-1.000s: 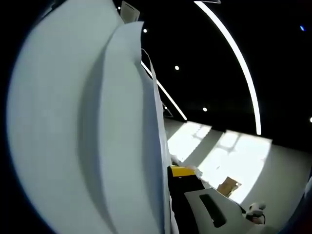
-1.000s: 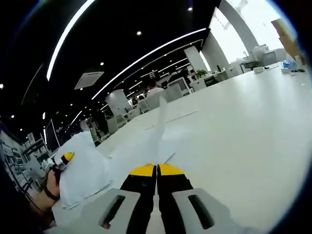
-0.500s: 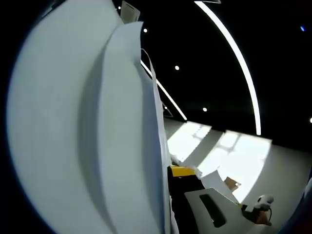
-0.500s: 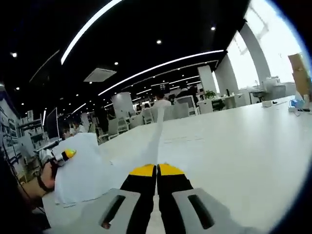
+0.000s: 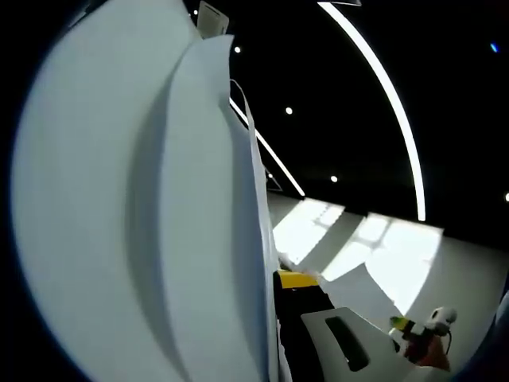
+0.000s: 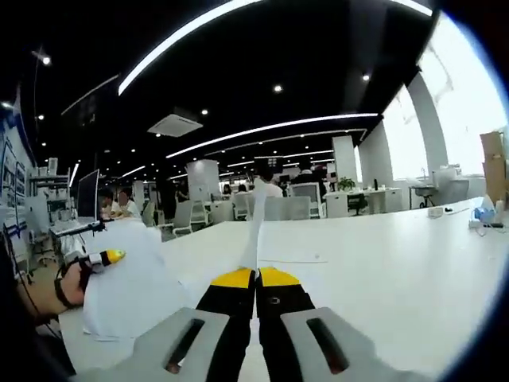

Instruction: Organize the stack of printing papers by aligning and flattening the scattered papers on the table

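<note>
Both grippers hold the papers (image 6: 131,278) upright above the table (image 6: 382,263): the right gripper (image 6: 256,278) pinches the near edge, the left gripper (image 6: 103,257) the far-left edge.

Can't make out much in the left gripper view: papers (image 5: 135,207) sit so close they blur and run off the frame, hiding one jaw of the left tongs (image 5: 280,280). Over in the right gripper view, sheet (image 6: 253,231) seen edge-on, lower end lost between the right tongs (image 6: 256,277). People at the back too small to read.
</note>
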A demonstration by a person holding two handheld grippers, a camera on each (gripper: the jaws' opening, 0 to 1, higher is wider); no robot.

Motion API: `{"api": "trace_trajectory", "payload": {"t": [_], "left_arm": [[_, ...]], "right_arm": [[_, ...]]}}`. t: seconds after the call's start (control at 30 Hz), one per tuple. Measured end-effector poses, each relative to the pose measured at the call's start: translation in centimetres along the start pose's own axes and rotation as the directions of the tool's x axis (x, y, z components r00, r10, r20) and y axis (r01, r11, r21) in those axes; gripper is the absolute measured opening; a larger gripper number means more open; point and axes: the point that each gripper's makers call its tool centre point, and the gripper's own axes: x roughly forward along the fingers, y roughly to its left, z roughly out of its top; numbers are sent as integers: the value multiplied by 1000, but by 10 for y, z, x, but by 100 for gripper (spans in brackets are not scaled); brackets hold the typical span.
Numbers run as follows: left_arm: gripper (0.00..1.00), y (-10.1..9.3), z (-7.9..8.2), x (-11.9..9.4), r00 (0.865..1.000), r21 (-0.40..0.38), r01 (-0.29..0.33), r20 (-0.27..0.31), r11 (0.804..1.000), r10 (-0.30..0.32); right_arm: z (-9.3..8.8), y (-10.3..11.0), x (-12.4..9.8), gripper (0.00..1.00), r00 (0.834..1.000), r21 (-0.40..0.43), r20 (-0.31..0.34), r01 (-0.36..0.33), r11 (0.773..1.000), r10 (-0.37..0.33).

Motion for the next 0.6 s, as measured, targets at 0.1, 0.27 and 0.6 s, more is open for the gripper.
{"api": "trace_trajectory", "payload": {"t": [0.1, 0.27, 0.6], "left_arm": [[6, 0, 0, 0, 1000, 0, 0, 0, 1000, 0], [6, -1, -1, 0, 1000, 0, 0, 0, 1000, 0], [6, -1, -1, 0, 1000, 0, 1, 0, 1000, -1]], "right_arm": [[7, 2, -1, 0, 1000, -16, 15, -3, 1000, 4], [21, 5, -4, 0, 999, -34, 44, -7, 999, 8], [43, 9, -10, 0, 996, -79, 89, 1, 997, 6]]}}
